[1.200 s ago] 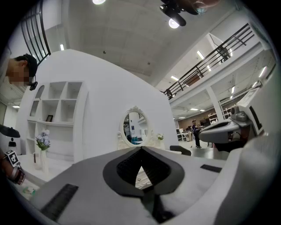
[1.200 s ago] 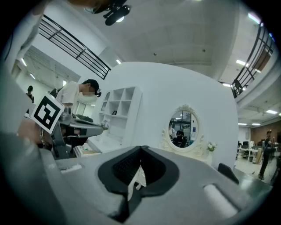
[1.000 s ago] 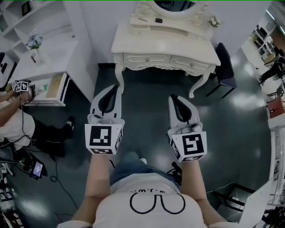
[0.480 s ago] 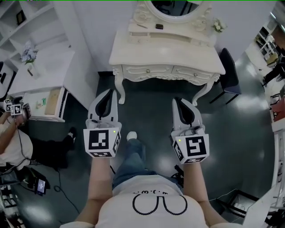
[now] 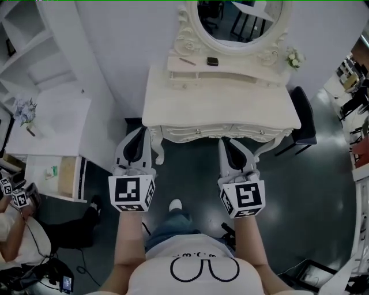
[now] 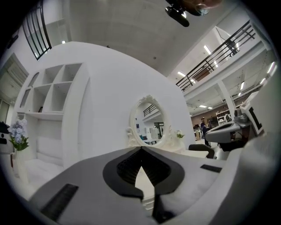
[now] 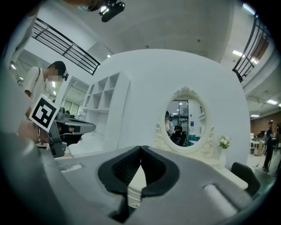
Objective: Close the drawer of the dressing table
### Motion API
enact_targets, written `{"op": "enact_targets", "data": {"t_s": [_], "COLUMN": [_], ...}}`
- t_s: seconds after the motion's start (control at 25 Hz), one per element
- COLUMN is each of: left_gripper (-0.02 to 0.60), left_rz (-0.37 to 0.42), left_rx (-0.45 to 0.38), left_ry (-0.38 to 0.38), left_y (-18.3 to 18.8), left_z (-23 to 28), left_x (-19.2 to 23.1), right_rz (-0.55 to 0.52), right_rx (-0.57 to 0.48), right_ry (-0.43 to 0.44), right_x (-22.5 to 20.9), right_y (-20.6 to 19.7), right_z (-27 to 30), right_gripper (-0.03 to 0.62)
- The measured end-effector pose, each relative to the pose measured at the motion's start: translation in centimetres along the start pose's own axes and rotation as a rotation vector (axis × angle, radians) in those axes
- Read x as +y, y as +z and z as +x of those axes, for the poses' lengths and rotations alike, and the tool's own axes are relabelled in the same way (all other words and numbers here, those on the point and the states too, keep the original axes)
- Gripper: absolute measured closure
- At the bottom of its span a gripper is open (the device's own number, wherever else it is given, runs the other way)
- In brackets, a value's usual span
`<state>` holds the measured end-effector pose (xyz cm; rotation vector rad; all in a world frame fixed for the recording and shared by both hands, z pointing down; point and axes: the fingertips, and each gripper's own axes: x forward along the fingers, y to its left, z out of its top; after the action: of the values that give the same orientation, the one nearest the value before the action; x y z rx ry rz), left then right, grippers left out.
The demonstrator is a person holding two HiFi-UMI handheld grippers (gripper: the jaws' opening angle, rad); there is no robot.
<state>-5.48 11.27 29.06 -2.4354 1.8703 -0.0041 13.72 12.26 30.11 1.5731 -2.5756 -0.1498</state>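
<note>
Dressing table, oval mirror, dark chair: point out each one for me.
dressing table (image 5: pixel 219 106), head view, on the bare tabletop.
oval mirror (image 5: pixel 239 17), head view, on the glass.
dark chair (image 5: pixel 304 115), head view, on its seat, at the table's right end.

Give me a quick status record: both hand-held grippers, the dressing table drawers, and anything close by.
Left hand-held gripper: jaws together, nothing held, tip at the front corner of the dressing table; contact unclear.
Right hand-held gripper: jaws together, nothing held, tip just below the table's front edge.
Drawers: fronts look flush; none sticks out in the head view.
Tabletop: bare; a small dark object lies on the raised shelf under the mirror.
Nearby: dark chair beside the table.
</note>
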Motion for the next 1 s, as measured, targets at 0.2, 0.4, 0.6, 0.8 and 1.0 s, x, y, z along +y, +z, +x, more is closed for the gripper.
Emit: {"op": "enact_targets", "data": {"t_s": [0.2,0.4,0.6,0.8,1.0], "left_gripper": [0.583,0.583,0.583,0.583,0.583], "left_rz": [-0.019,-0.034,-0.054,-0.058,-0.061], "left_rx": [0.011,0.031,0.056,0.073,0.084], "left_ry": [0.008,-0.009,0.000,0.016,0.050], "left_y": [-1.0,-2.4,-4.1,-5.1,-6.1], "left_z": [5.5,8.7,11.1,14.4,19.1], "left_x": [5.2,7.5,9.3,10.8,12.7], "right_rz": [-0.006,0.014,0.045,0.069,0.075], "right_rx": [-0.003,0.018,0.053,0.090,0.124], "right_ry": [-0.003,-0.013,0.002,0.000,0.049], "right_x": [-0.3,-0.6,-1.3,-3.5,-4.9], "right_y": [0.7,-0.1,-1.7,-3.3,-5.1], "right_z": [7.5,11.5,14.8,19.1,24.4], "right_gripper": [0.595,0.591,0.461,0.349,0.349]}}
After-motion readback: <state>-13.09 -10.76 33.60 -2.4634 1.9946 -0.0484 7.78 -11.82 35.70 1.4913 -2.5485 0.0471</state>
